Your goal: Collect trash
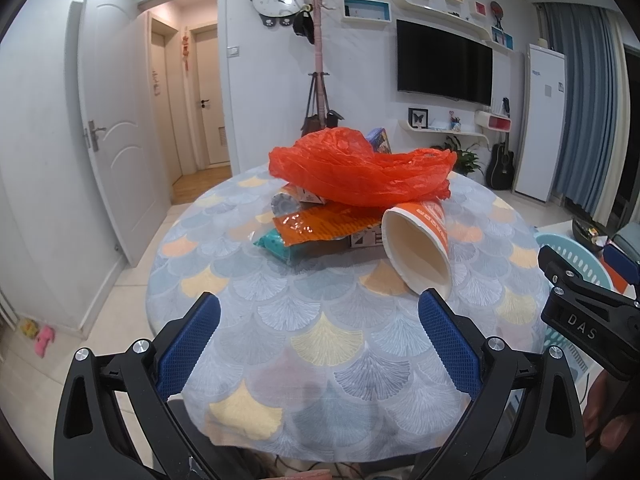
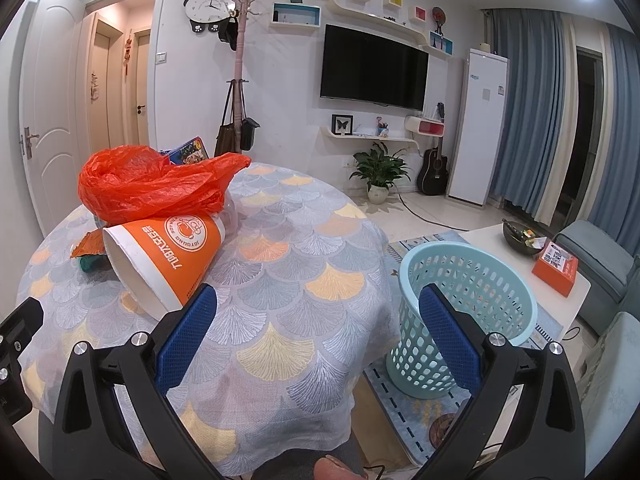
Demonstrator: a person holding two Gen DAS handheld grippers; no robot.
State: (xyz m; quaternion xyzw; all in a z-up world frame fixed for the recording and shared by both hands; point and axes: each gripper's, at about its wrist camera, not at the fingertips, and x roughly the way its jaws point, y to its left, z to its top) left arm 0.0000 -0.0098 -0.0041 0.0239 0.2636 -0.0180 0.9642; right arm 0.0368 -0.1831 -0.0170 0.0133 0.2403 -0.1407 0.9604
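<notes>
A pile of trash lies on the round table point(image 1: 320, 340): a crumpled red plastic bag point(image 1: 356, 170) on top, an orange foil wrapper point(image 1: 320, 226), a teal packet point(image 1: 276, 244) and an orange-and-white paper cup point(image 1: 420, 248) on its side, mouth toward me. The bag point(image 2: 148, 184) and cup point(image 2: 168, 256) also show in the right wrist view. My left gripper point(image 1: 320, 312) is open and empty, short of the pile, its right finger near the cup's rim. My right gripper point(image 2: 318, 308) is open and empty over the table's right edge. A light blue basket point(image 2: 464, 312) stands on the floor right of the table.
The table point(image 2: 280, 280) wears a fan-patterned cloth. A white coffee table point(image 2: 500, 248) with an orange box and a bowl stands right of the basket. A grey sofa is at the far right. A coat stand, wall TV, potted plant and guitar line the far wall.
</notes>
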